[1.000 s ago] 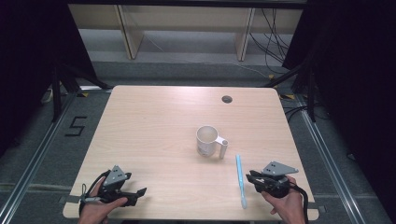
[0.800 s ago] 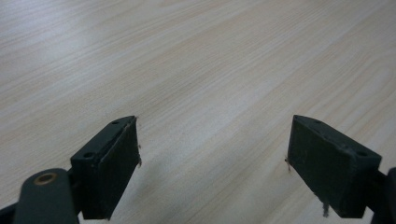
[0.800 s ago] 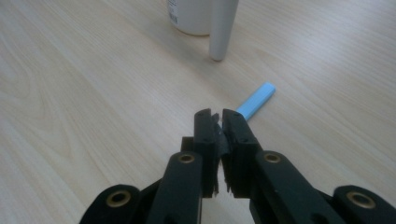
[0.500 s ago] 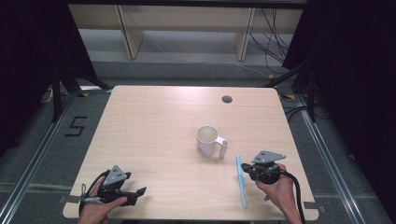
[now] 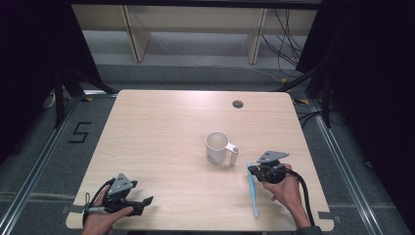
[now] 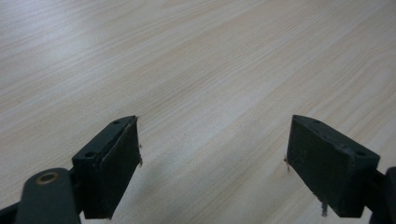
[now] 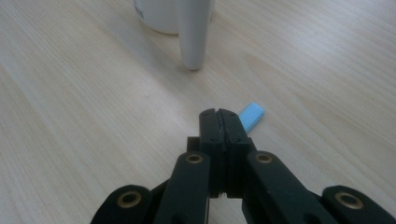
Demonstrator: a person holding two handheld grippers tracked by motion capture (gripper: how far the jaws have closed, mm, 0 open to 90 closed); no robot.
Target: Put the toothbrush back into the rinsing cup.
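Black jaws pressed flat together, that's the right gripper point(image 7: 219, 114) right now, nothing between them, poised low over the pale wood desk point(image 5: 161, 132) at the upper end of the light blue stick point(image 5: 252, 188), which looks like a toothbrush or a similar slim tool, though its detail is too small to call. In the right gripper view the blue tip point(image 7: 251, 115) pokes out just beside and behind the closed jaws, lying flat on the wood; whether the metal touches it I can't tell. Just beyond stands the white mug point(image 5: 217, 148), upright, its handle point(image 7: 194, 32) turned toward the gripper, near the stick's top end but apart from it. From above, the right gripper point(image 5: 254, 170) sits at that same end, the stick running back toward the person's edge of the desk. Over on the other side, the left gripper point(image 6: 212, 154) rests with jaws spread wide above bare wood, well apart from everything, idle by the near left corner point(image 5: 142, 201). My read: this is the approach for a pick-up of the stick, grasp not yet made. The next move calls for the jaws to part, straddle the thin shaft squarely, and close without skidding it across the desk.
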